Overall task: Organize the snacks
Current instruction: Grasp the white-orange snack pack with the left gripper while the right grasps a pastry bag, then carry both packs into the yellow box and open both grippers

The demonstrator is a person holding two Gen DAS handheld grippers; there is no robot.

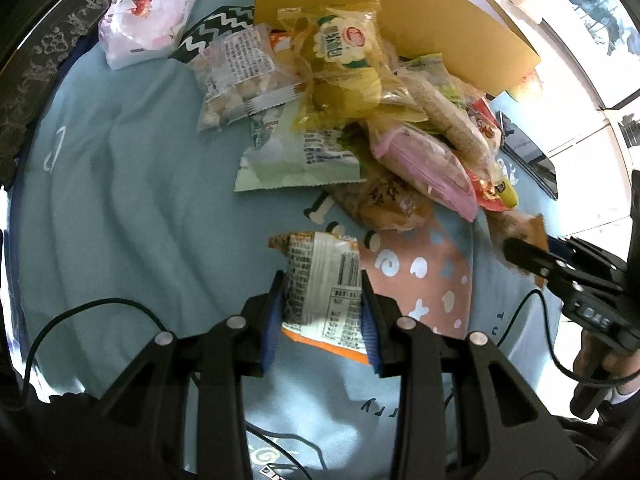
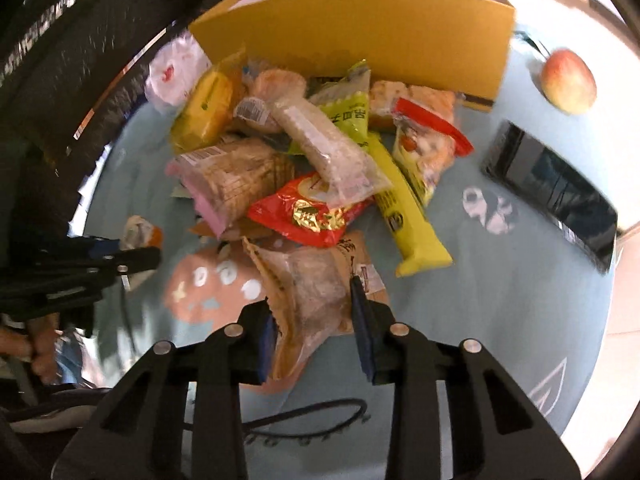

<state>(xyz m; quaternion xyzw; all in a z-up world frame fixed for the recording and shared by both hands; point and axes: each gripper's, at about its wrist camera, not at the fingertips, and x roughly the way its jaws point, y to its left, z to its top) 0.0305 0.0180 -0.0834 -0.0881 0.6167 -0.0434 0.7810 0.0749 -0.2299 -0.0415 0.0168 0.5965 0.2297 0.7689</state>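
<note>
A pile of snack packets (image 1: 360,120) lies on a light blue cloth in front of a yellow cardboard box (image 1: 384,12); the pile (image 2: 320,168) and the box (image 2: 360,32) also show in the right wrist view. My left gripper (image 1: 322,292) is shut on a white and orange snack packet (image 1: 324,288), held above the cloth. My right gripper (image 2: 312,308) is shut on a brown snack packet (image 2: 316,288) at the near edge of the pile. The right gripper also shows at the right of the left wrist view (image 1: 532,256).
A pink floral bag (image 1: 152,12) lies at the far left. An apple (image 2: 568,80) and a dark phone (image 2: 552,192) lie to the right of the pile. A dark carved frame (image 1: 44,68) borders the cloth at left. Black cables trail near both grippers.
</note>
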